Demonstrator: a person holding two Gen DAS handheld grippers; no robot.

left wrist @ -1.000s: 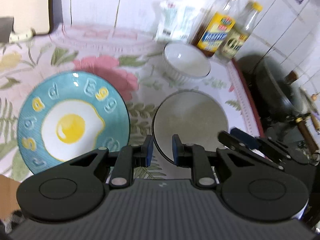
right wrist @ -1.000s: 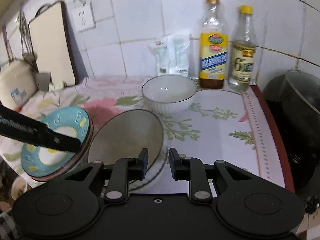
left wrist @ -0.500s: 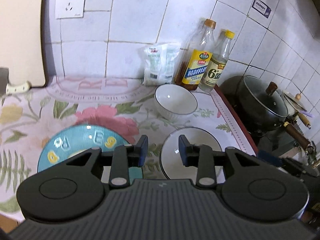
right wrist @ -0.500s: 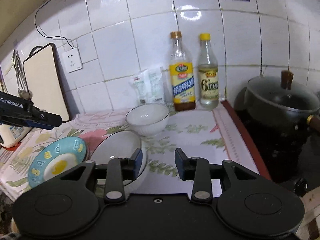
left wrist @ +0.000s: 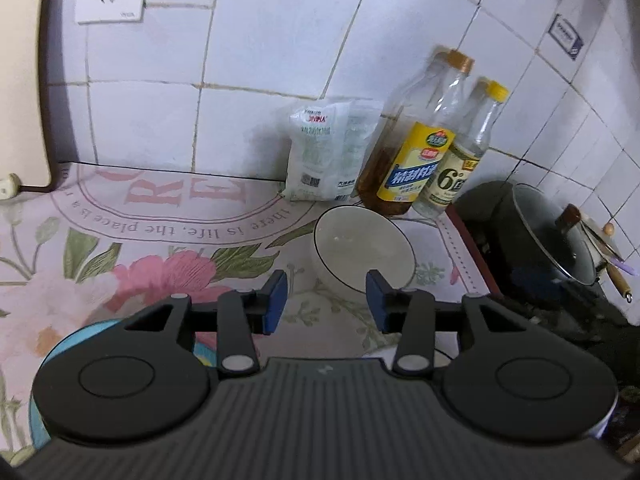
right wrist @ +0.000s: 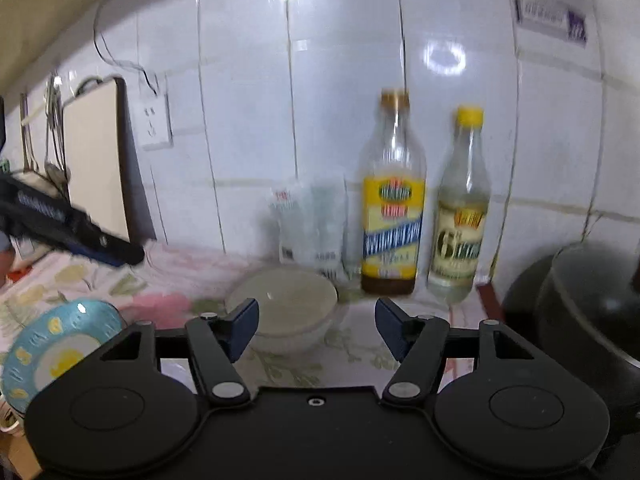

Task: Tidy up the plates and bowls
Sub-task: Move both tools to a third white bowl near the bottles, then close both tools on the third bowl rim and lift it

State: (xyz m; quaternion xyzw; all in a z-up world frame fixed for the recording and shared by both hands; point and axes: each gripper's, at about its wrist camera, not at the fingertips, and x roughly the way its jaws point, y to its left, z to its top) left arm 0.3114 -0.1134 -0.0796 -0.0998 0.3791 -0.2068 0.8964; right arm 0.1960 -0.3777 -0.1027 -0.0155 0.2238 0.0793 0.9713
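Both grippers are empty right now. Left gripper [left wrist: 326, 300]: jaws apart, have just been opening, nothing between the pads; the white bowl [left wrist: 362, 254] only sits behind the gap on the floral cloth [left wrist: 168, 216], not touched. Right gripper [right wrist: 316, 328]: jaws wider apart, also just opened, nothing clamped; it looks over the same bowl from a lower angle.

Task items: bowl stands upright on the cloth, just in front of the salt bag [left wrist: 324, 156] and the two bottles [left wrist: 416, 152]. Blue egg-print plate [right wrist: 56, 350] lies flat at the near left. The left wrist view shows only its rim past the gripper body, plus a white rim [left wrist: 380, 350] peeking out low right that is probably a second plate; I can't confirm.

My read: between grabs, lining up on the bowl, nothing stacked yet.

Next move needs one gripper to drop onto the bowl rim, one finger inside and one outside, then close. The rim is thin and glazed, so slip risk. Keep clear of the bottles behind and the dark pot [left wrist: 548, 236] on the right when lifting.
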